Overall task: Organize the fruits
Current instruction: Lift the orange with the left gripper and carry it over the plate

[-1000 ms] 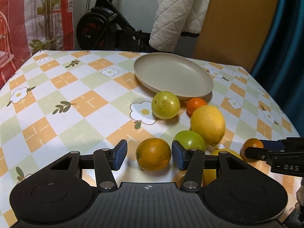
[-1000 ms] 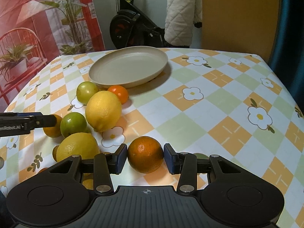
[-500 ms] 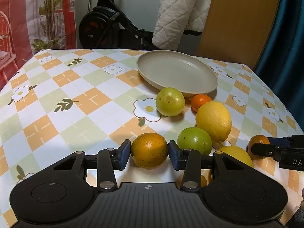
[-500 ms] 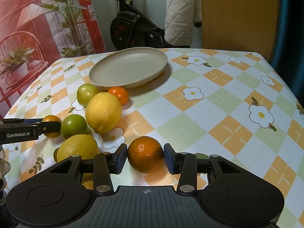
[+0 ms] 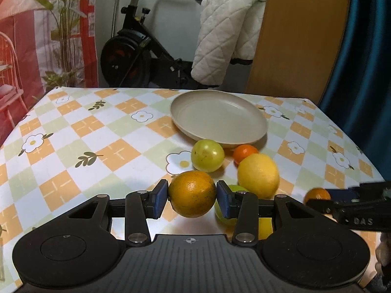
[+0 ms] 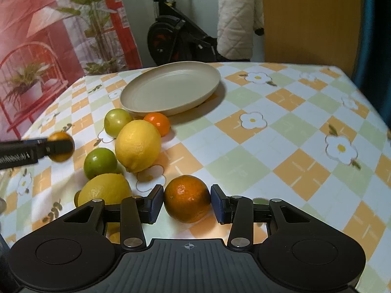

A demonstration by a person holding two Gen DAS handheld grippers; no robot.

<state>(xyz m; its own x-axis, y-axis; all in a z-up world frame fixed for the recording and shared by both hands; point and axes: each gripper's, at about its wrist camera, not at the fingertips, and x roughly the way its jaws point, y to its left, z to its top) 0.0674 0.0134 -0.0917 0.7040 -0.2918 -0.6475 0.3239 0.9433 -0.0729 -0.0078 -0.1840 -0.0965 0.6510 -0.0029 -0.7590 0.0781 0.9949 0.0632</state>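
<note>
My left gripper (image 5: 192,196) is shut on a speckled orange (image 5: 191,193) and holds it a little above the checked tablecloth. In the right wrist view that left gripper (image 6: 58,146) shows at the left edge with its orange. My right gripper (image 6: 187,200) is shut on a darker orange (image 6: 187,197) that rests on the cloth. An empty beige plate (image 5: 217,114) (image 6: 171,90) sits further back. In front of it lie a big lemon (image 6: 138,145), a yellow-green fruit (image 6: 117,122), a small tangerine (image 6: 157,122), a green lime (image 6: 100,162) and a second lemon (image 6: 105,190).
The table (image 5: 97,146) ends in an edge at the left, the back and the right. Behind it stand an exercise bike (image 5: 136,58) with a white quilted cloth (image 5: 224,36) draped over it, a wooden panel and a blue curtain.
My left gripper closed its pads onto the speckled orange and raised it off the cloth. The right gripper and its orange stayed where they were.
</note>
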